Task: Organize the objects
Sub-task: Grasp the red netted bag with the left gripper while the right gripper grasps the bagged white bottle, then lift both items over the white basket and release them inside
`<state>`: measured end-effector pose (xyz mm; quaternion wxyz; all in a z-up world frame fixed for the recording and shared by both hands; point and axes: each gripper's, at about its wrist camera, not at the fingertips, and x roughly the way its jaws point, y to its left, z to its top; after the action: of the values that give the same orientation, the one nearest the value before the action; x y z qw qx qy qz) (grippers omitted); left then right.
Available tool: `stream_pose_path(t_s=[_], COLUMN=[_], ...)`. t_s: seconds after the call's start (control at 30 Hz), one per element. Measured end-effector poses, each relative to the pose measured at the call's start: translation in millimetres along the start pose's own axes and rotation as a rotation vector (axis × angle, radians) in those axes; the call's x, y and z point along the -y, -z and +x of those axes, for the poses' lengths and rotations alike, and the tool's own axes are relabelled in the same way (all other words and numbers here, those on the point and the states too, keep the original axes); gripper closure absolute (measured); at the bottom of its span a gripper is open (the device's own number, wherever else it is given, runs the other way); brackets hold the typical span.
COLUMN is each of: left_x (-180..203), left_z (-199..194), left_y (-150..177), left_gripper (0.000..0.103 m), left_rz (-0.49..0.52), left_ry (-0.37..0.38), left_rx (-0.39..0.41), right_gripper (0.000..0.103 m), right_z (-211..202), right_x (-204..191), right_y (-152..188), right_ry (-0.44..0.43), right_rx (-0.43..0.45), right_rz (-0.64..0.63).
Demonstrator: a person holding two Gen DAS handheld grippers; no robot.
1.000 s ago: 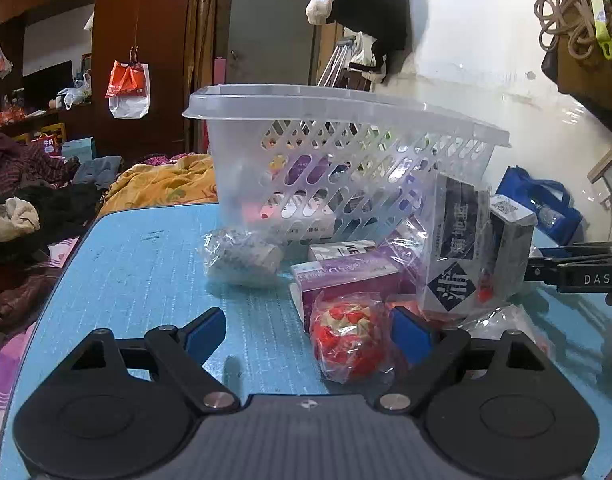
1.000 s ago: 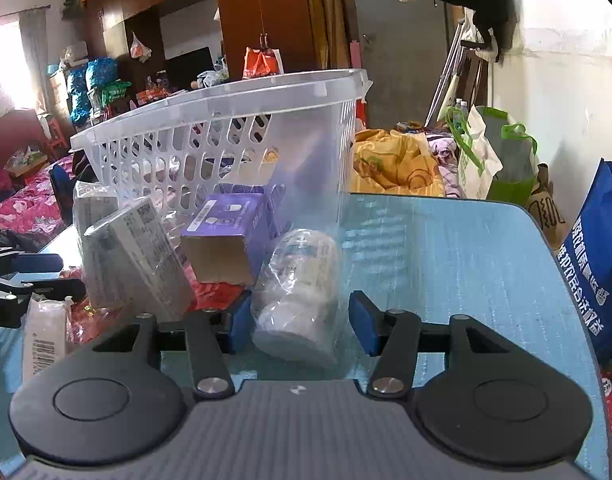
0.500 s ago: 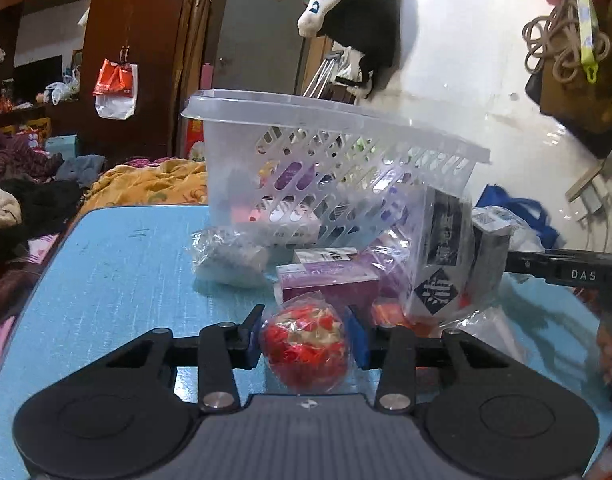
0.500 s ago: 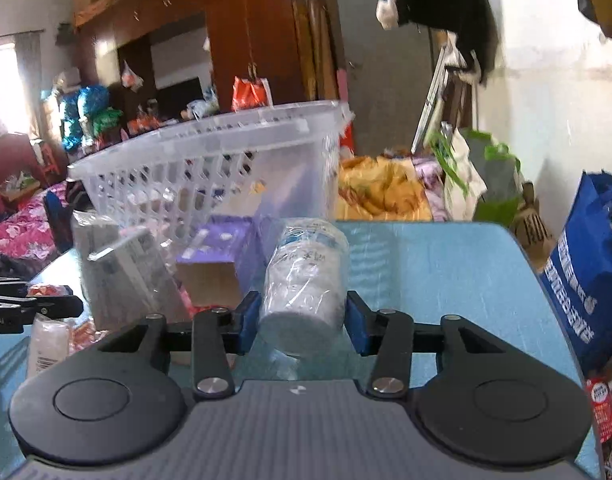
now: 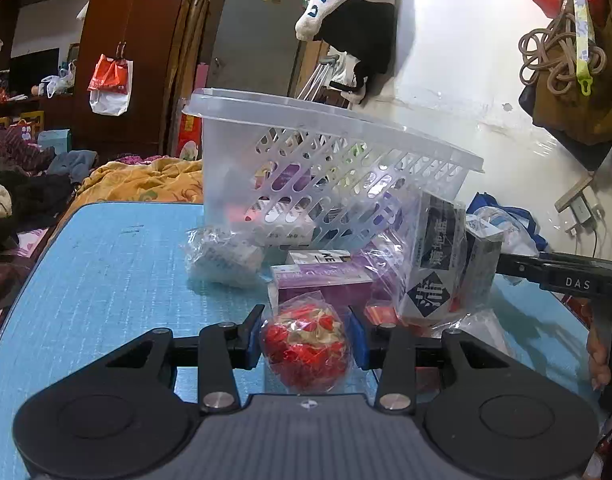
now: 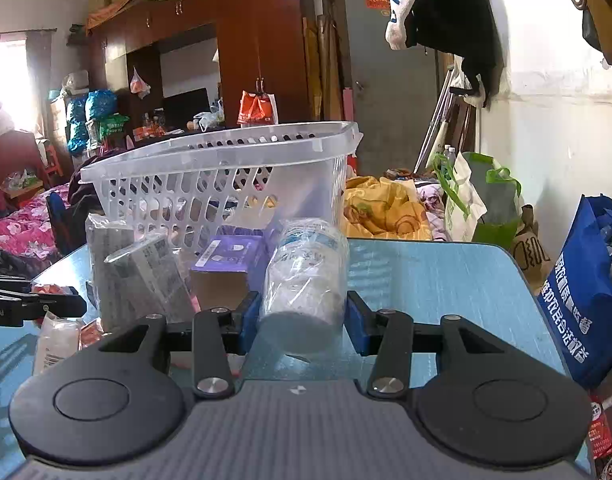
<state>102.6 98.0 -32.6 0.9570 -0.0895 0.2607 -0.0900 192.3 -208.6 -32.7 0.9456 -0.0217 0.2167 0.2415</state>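
My left gripper (image 5: 305,339) is shut on a red-and-white wrapped ball (image 5: 306,346) and holds it above the blue table (image 5: 106,272). My right gripper (image 6: 302,320) is shut on a white bottle in a plastic bag (image 6: 304,280), lifted off the table. A clear slotted basket (image 5: 326,168) with several items inside stands at the back; it also shows in the right wrist view (image 6: 210,184). The right gripper's arm (image 5: 562,272) shows at the right edge of the left wrist view.
In front of the basket lie a purple box (image 5: 326,280), a bagged white bundle (image 5: 222,256) and a bagged pack of grey-and-white boxes (image 5: 446,264). The left gripper's arm (image 6: 30,304) reaches in beside a small white packet (image 6: 56,340). A blue bag (image 6: 586,300) stands right of the table.
Both grippers closed: the left on the red ball, the right on the bagged bottle. Both objects have been lifted off the table.
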Motion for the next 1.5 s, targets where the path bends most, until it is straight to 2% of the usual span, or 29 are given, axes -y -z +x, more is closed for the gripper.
stream_pose_path(t_s=[0.27, 0.6, 0.73, 0.77, 0.83, 0.87, 0.97, 1.03, 1.17, 1.23, 1.3, 1.33, 1.4, 1.5], left_x=[-2, -1, -1, -2, -4, -3, 4, 9, 20, 29, 29, 26, 21, 14], left_z=[-2, -12, -21, -24, -33, -38, -56, -64, -56, -40, -12, 2, 28, 54], left_y=[1, 2, 2, 1, -3, -6, -24, -48, -105, -133, -155, -163, -174, -181], left_gripper=[0.057, 0.057, 0.057, 0.057, 0.057, 0.057, 0.057, 0.057, 0.057, 0.057, 0.057, 0.057, 0.057, 0.055], left_rz=[-0.009, -0.005, 0.0, -0.009, -0.04, -0.041, -0.015, -0.009, -0.033, -0.013, -0.034, -0.057, -0.092, -0.142], left_ry=[0.006, 0.017, 0.017, 0.025, 0.1, 0.112, 0.092, 0.108, 0.174, 0.119, 0.035, 0.024, 0.035, 0.08], left_rx=[0.014, 0.082, 0.137, 0.146, 0.163, 0.179, 0.24, 0.269, 0.264, 0.254, 0.204, 0.175, 0.108, 0.078], right_gripper=[0.055, 0.055, 0.055, 0.055, 0.055, 0.055, 0.055, 0.055, 0.055, 0.055, 0.055, 0.055, 0.055, 0.054], right_z=[-2, -9, -15, -20, -32, -42, -65, -68, -39, -16, 11, 25, 41, 54], right_x=[0, -2, -2, -2, -5, -6, -13, -21, -40, -44, -43, -41, -38, -45], right_y=[1, 2, 1, 2, 2, 0, -14, -30, -83, -105, -124, -132, -137, -135], right_ry=[-0.001, 0.0, -0.008, -0.005, -0.001, -0.02, -0.064, -0.06, -0.057, -0.028, 0.007, -0.007, -0.025, -0.003], right_rx=[0.009, 0.056, 0.079, 0.101, 0.132, 0.155, 0.204, 0.222, 0.214, 0.224, 0.178, 0.144, 0.107, 0.111], right_rz=[0.007, 0.001, 0.001, -0.004, -0.014, -0.011, -0.021, -0.051, -0.11, -0.147, -0.137, -0.117, -0.1, -0.142])
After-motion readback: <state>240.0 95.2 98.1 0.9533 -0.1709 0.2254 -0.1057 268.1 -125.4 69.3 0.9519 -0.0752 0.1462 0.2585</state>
